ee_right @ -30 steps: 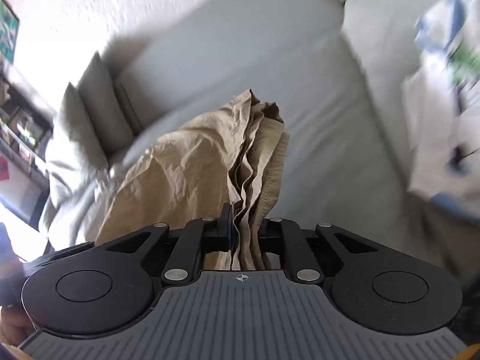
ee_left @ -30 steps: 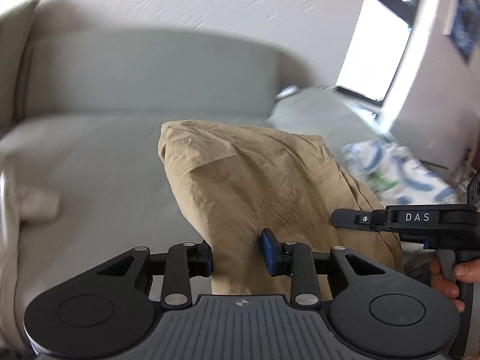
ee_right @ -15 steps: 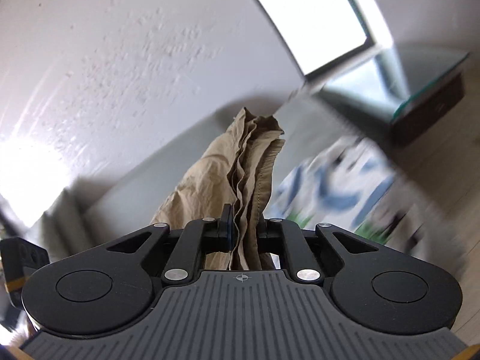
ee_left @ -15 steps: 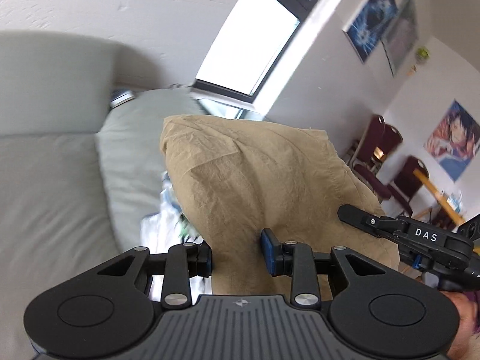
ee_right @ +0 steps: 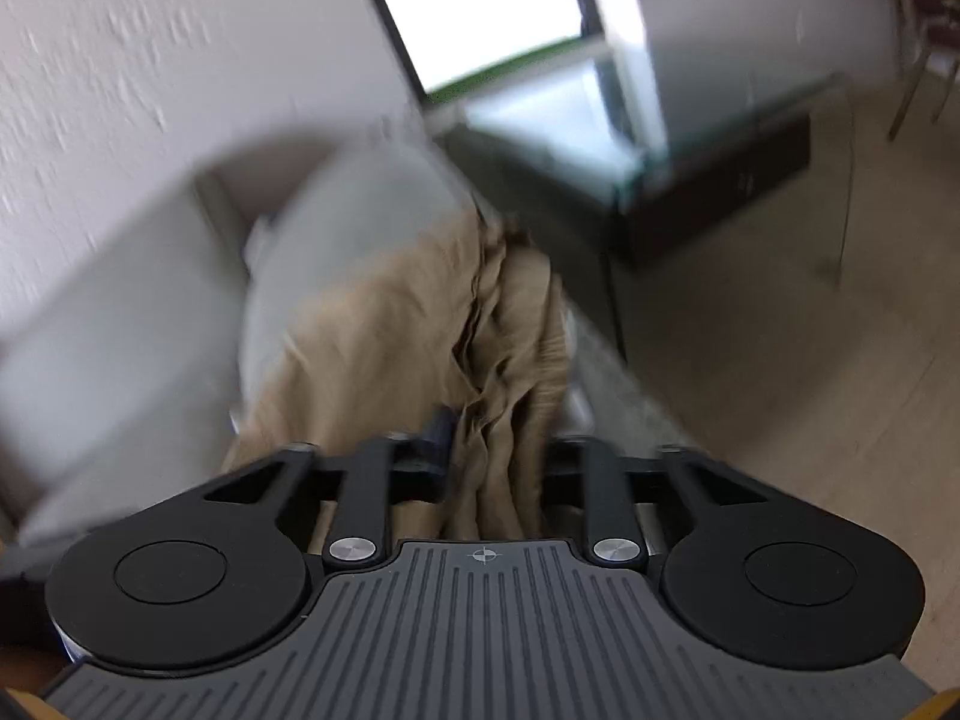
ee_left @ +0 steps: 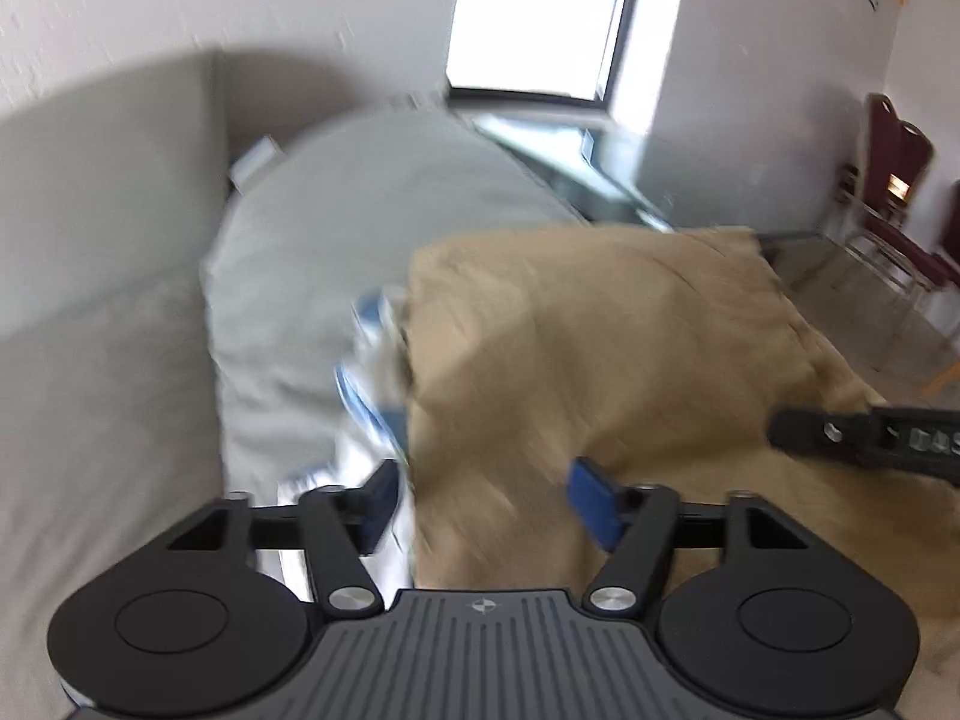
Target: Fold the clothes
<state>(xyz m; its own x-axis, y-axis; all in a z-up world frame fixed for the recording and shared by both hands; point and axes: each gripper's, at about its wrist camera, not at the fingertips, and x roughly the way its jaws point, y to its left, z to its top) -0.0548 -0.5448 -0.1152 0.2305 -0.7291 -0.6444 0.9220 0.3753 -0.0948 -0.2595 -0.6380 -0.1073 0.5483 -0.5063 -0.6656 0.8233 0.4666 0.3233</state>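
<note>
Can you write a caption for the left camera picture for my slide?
Left gripper, jaws just opened wide, around the edge of a folded tan garment on a grey sofa arm.

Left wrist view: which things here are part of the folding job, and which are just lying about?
In the job: tan garment, left gripper, right gripper, blue-and-white patterned cloth.
Lying about: grey sofa cushion, glass table, dark red chairs.

Left wrist view: sits behind the left gripper [ee_left: 483,504], faces forward and down, close on the tan garment [ee_left: 600,360]; window [ee_left: 528,18] at 12 o'clock, right gripper [ee_left: 864,438] at 3 o'clock.
Right wrist view: behind the right gripper [ee_right: 492,456], forward and down, garment [ee_right: 420,330] close.
Shared: garment, sofa armrest [ee_right: 354,222], window, glass table [ee_right: 690,138].
</note>
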